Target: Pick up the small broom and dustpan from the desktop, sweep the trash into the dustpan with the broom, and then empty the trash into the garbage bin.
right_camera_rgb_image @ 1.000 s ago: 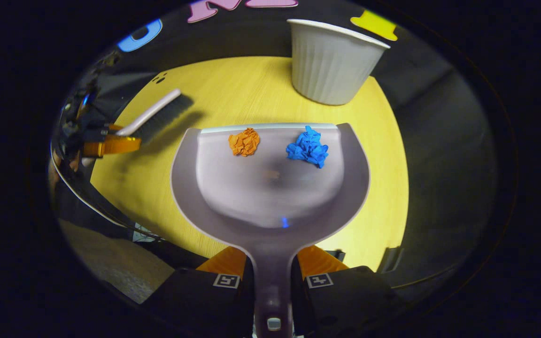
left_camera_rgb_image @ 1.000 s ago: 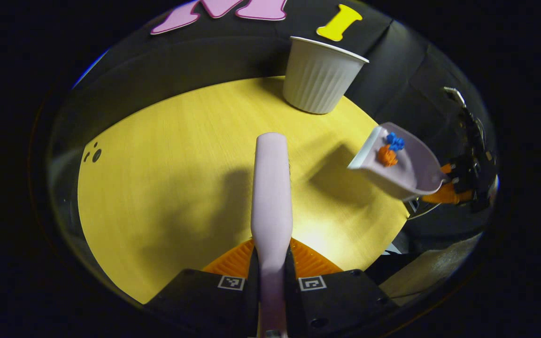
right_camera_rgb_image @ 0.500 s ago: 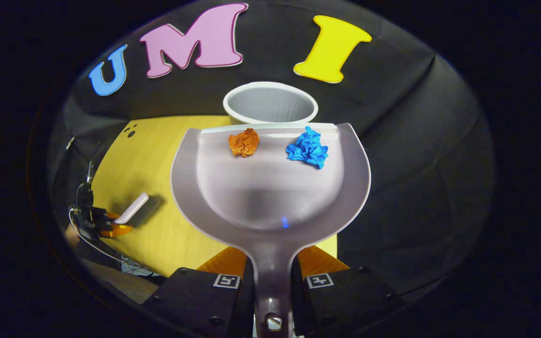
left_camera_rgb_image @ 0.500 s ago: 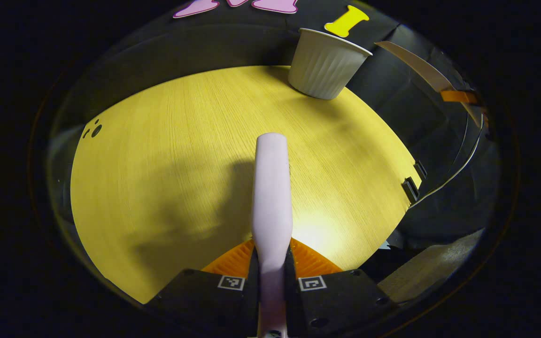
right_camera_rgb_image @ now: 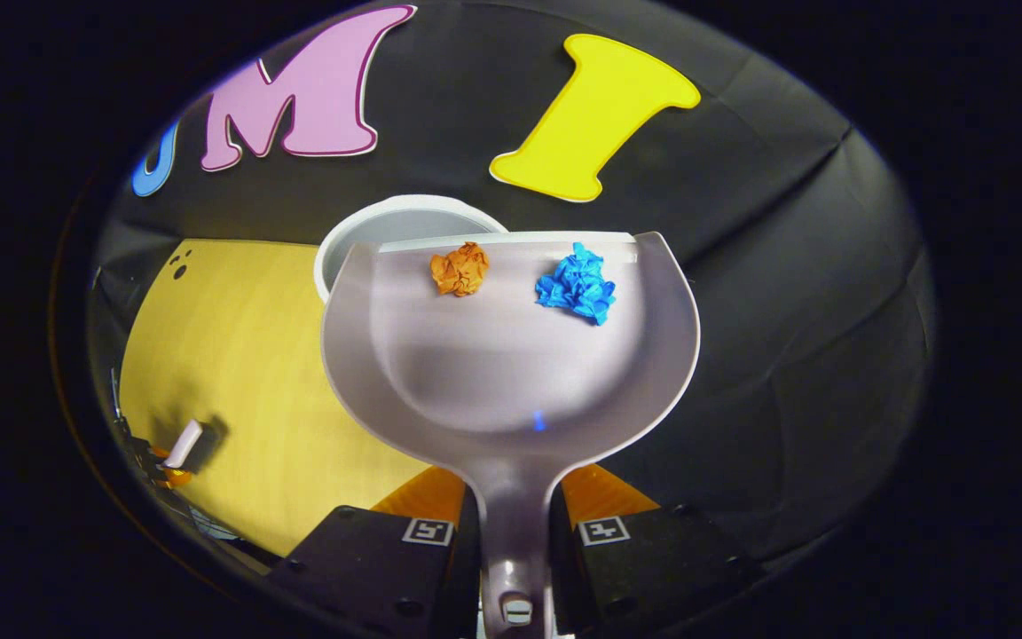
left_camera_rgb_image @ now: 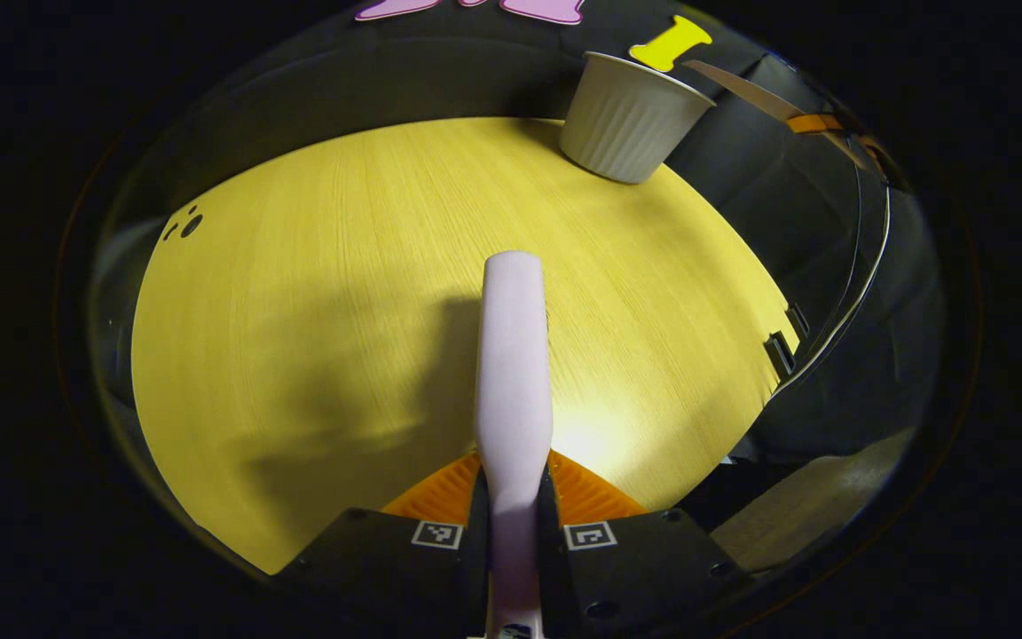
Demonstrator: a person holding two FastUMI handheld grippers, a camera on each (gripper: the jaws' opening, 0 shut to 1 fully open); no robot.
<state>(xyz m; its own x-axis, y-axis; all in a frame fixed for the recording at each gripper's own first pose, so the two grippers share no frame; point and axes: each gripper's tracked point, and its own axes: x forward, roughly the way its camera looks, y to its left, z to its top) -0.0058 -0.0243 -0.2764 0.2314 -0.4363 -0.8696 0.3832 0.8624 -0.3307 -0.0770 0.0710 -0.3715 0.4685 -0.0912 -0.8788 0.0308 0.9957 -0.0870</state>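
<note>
Both jaws stay clamped, on broom (left_camera_rgb_image: 513,373) and dustpan (right_camera_rgb_image: 511,346), now nearer over the bin (right_camera_rgb_image: 360,232).

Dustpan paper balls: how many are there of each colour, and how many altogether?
Orange paper ball: 1
Blue paper ball: 1
Total: 2, both lying near the front lip of the dustpan, which the right tongs hold in front of the white bin.
</note>
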